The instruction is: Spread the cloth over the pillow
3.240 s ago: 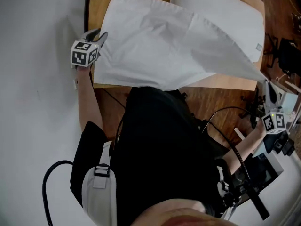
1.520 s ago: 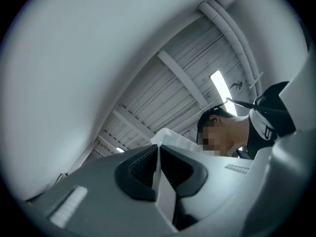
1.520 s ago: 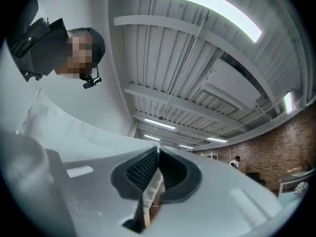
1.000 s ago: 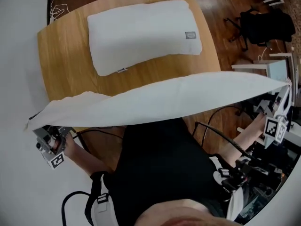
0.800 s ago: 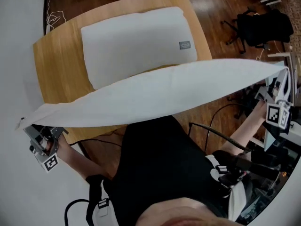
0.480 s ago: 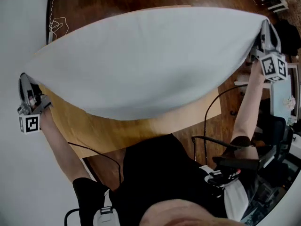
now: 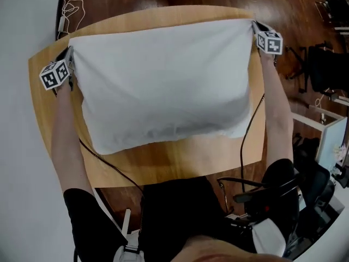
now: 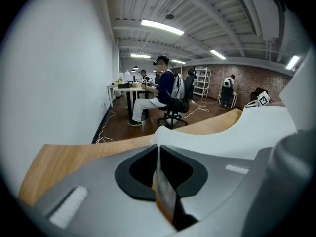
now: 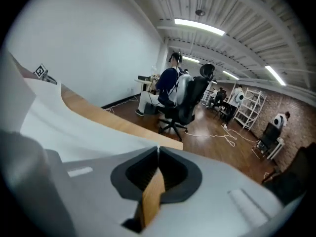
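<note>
- Wooden table [image 7: 163, 167] carries spread white cloth [image 7: 163, 86].
- Your left gripper [image 7: 68, 56] pinches its 10 o'clock corner.
- Your right gripper [image 7: 256, 27] pinches its 2 o'clock corner.

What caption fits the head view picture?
Left gripper and right gripper pinch far corners of the white cloth over the wooden table.

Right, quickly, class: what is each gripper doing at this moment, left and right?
Left gripper: closed, pinching one far corner of the cloth.
Right gripper: closed on the cloth's other far corner.
</note>
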Motion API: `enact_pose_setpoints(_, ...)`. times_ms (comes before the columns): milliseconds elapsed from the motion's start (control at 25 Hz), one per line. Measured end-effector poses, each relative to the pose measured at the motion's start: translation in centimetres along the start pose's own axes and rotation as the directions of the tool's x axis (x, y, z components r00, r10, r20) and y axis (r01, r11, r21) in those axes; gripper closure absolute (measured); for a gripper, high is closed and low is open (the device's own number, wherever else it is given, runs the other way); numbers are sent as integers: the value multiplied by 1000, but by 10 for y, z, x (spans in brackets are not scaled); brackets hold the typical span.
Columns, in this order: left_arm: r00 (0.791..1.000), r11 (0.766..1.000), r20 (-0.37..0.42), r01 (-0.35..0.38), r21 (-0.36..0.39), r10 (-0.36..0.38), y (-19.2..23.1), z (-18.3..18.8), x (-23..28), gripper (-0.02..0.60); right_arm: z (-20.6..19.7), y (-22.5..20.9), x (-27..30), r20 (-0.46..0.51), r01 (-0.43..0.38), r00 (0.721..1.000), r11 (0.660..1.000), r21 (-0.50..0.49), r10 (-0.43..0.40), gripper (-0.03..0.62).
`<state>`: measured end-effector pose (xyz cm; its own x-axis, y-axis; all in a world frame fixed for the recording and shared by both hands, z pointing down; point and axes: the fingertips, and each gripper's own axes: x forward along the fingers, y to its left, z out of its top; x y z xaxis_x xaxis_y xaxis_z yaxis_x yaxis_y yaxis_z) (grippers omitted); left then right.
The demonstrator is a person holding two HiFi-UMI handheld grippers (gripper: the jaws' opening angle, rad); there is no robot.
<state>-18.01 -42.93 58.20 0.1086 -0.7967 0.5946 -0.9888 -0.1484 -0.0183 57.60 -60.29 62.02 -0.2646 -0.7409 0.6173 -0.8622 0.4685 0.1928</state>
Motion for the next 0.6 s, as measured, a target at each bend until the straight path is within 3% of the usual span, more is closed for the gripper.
enact_pose_setpoints(120, 998, 999, -56, 2, -46, -5, -21, -10, 12, 557, -26, -19, 7, -43, -26, 999, 999, -32, 25, 588)
enact_pose_setpoints(160, 997, 997, -72, 3, -71, -9, -24, -15, 17, 529, -37, -24, 7, -68, -34, 997, 998, -44, 31, 586)
enact_pose_setpoints(240, 995, 991, -92, 14, -130, -26, -13, -30, 26, 382, -53, -23, 4, -124, -40, 992, 998, -48, 34, 577)
enact_pose_setpoints(360, 1000, 977, -15, 15, -214, -19, 45, -43, -6, 340, -40, -2, -18, -155, 6, 988, 1000, -10, -7, 429)
enact_pose_setpoints(440, 999, 963, 52, 25, -270, -11, 91, -43, -53, 302, -31, -1, -44, -117, 55, 992, 996, 77, -46, 410)
enact_pose_setpoints(480, 994, 953, 92, 80, -293, -55, 100, -36, -73, 302, -30, -12, -63, -76, 85, 994, 985, 150, -74, 410)
enact_pose_setpoints(520, 980, 936, 132, 180, -301, -146, 94, -25, -89, 302, -31, -27, -86, -21, 103, 995, 967, 233, -101, 410)
enact_pose_setpoints(560, 950, 907, 154, 307, -287, -273, 72, -19, -106, 303, -33, -38, -112, 42, 94, 993, 946, 311, -112, 410)
enact_pose_setpoints(600, 902, 866, 138, 431, -253, -409, 37, -24, -127, 302, -36, -38, -145, 98, 56, 990, 929, 366, -98, 410)
